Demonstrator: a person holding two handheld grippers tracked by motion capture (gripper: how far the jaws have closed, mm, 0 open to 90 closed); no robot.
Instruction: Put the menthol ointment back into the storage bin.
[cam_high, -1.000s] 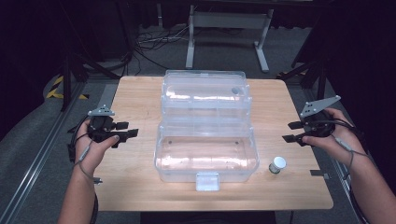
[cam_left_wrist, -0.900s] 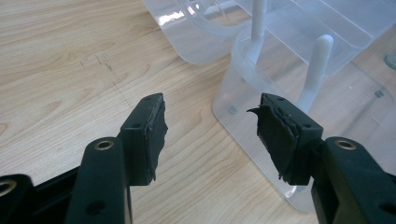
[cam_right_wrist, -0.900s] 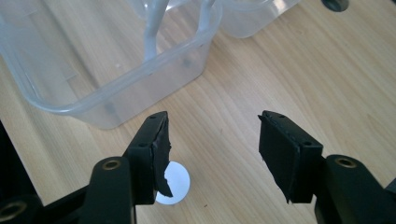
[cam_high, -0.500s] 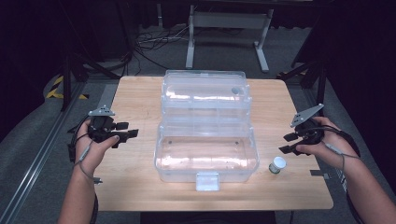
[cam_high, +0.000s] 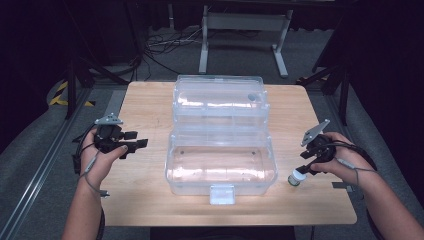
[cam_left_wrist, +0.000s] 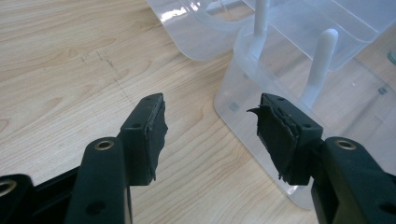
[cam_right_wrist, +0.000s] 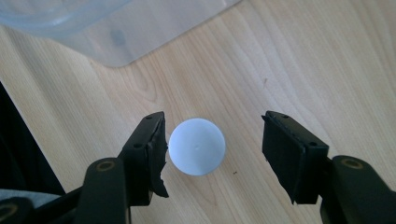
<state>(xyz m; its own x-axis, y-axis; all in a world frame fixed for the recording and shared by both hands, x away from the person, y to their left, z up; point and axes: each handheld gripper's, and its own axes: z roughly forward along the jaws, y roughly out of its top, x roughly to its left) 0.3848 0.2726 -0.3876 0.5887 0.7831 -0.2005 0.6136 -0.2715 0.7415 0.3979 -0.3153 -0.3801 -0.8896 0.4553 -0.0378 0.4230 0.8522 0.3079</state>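
RIGHT GRIPPER LOWERED OVER THE SMALL BOTTLE

Since the earlier frames, the right gripper (cam_high: 306, 167) has come down from beside the box to just above the small bottle (cam_high: 297, 178), and its jaws have just been opening; the left gripper (cam_high: 131, 145) has held its place.

Step in hand, as judged: closing on the bottle. In the right gripper view the jaws stand spread, with the white cap (cam_right_wrist: 196, 146) between them, close to the left pad and apart from the right one. Shift the gripper to centre the cap before closing, or the near pad is likely to push the bottle over. Lower until the pads flank the body, then close squarely.

The bottle stands upright on the wooden table (cam_high: 150, 105), near its front right, just beside the clear plastic box (cam_high: 220, 165). It is small and round, with a white cap; its body seems pale.

Further off, the left gripper's jaws are spread and hold nothing, near the box's left wall. The box stands open, its lid tilted back.
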